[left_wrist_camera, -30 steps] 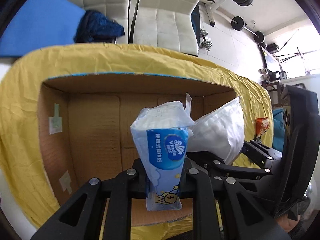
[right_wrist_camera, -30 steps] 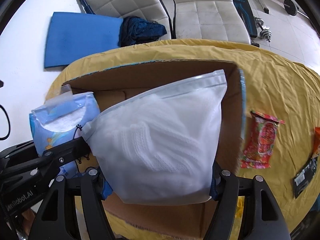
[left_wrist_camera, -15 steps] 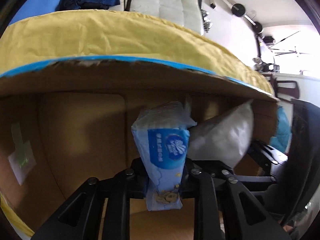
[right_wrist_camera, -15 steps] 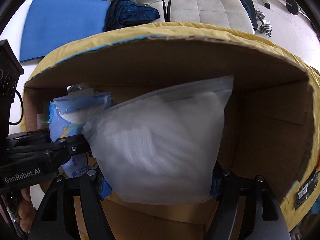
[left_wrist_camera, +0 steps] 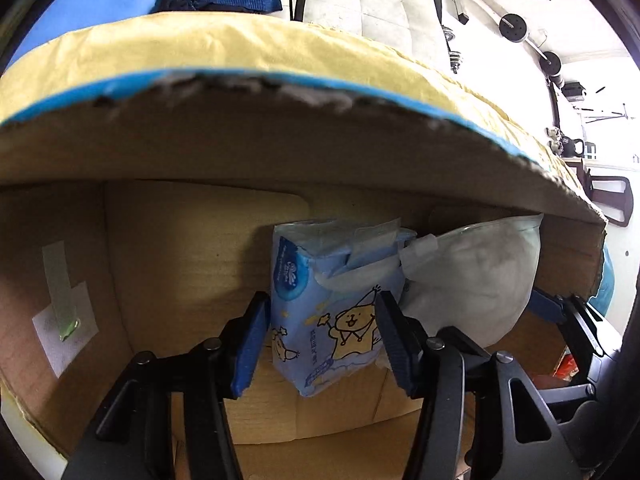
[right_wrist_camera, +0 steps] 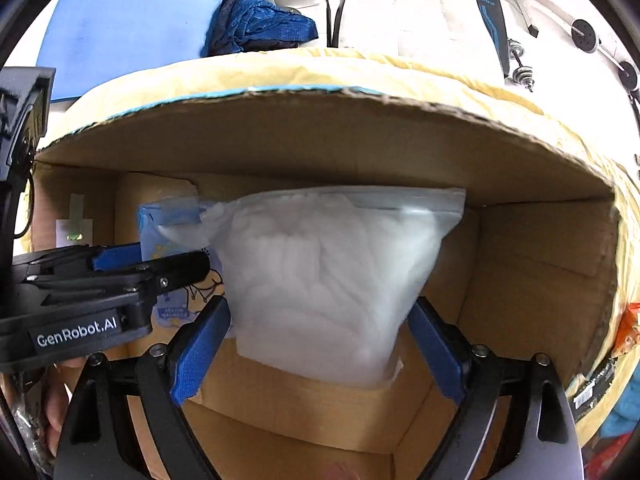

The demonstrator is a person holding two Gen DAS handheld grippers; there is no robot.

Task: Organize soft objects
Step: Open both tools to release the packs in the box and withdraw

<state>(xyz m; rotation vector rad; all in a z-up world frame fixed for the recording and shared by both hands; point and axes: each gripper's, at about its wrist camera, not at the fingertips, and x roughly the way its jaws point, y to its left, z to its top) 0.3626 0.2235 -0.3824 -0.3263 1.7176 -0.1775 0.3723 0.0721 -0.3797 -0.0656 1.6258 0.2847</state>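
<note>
A blue tissue pack [left_wrist_camera: 332, 308] stands on the floor of the cardboard box [left_wrist_camera: 160, 152], leaning against its far wall. My left gripper [left_wrist_camera: 320, 340] straddles it with jaws opening; the pads flank the pack without squeezing it. Right beside it rests a white fluffy zip bag [right_wrist_camera: 332, 280], also on the floor of the box [right_wrist_camera: 320, 140]. My right gripper [right_wrist_camera: 320, 352] points down over the bag, jaws opening, its blue pads at the bag's sides and no longer pinching. The bag [left_wrist_camera: 472, 280] touches the tissue pack [right_wrist_camera: 160, 232]. The left gripper [right_wrist_camera: 160, 260] shows at the left of the right wrist view.
The box sits on a yellow cloth [right_wrist_camera: 400, 76]. Snack packets [right_wrist_camera: 628, 328] lie on the cloth outside the box's right wall. Beyond are a blue mat [right_wrist_camera: 120, 32], a dark blue garment [right_wrist_camera: 260, 24] and white chairs. A person's hand [right_wrist_camera: 56, 400] holds the left gripper.
Both grippers sank into the box. The left jaws spread off the tissue pack, which turned its broad face to the camera. The right jaws widened and the bag settled on the floor.
</note>
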